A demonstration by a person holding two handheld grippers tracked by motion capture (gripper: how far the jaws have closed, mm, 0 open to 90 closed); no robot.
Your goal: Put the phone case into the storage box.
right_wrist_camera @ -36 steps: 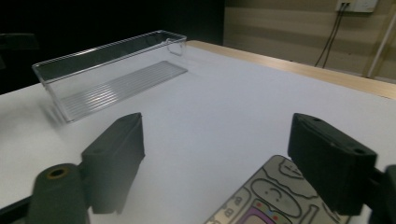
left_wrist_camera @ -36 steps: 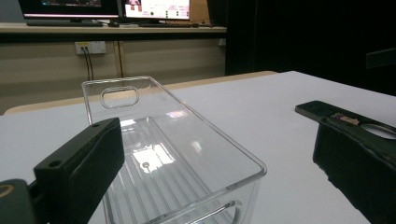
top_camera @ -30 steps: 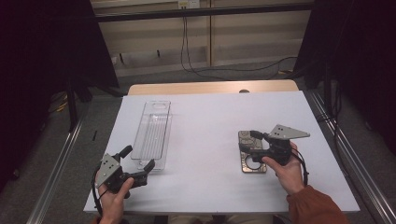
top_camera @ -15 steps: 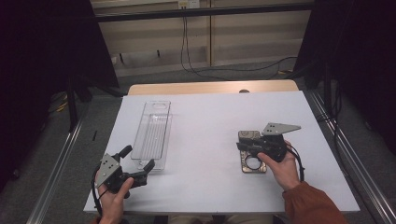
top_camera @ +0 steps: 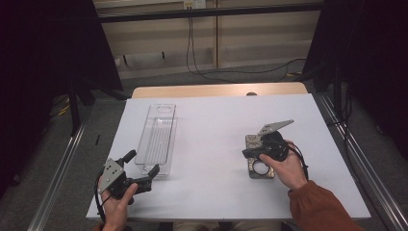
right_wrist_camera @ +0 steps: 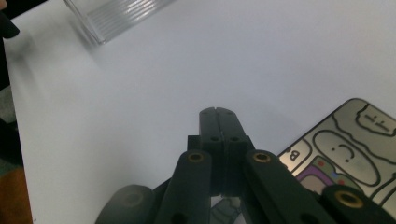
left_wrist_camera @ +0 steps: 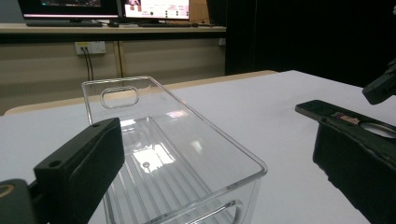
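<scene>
white table (top_camera: 211, 125) in dark room; clear tray (top_camera: 156, 139) left, monitors (left_wrist_camera: 105, 8) beyond.

A white counter (top_camera: 216, 125) carries two things. A clear plastic tray (top_camera: 158, 137) lies lengthwise toward the left edge, and a flat printed metal plate (top_camera: 255, 166) lies toward the right edge, well apart from it.

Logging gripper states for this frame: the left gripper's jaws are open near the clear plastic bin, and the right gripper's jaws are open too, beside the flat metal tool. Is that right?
Not quite. The right gripper has its jaws shut, pressed together with nothing between them, as the right gripper view shows. The rest holds: the left gripper is open near the clear plastic bin, and the right one is beside the flat metal tool.
</scene>
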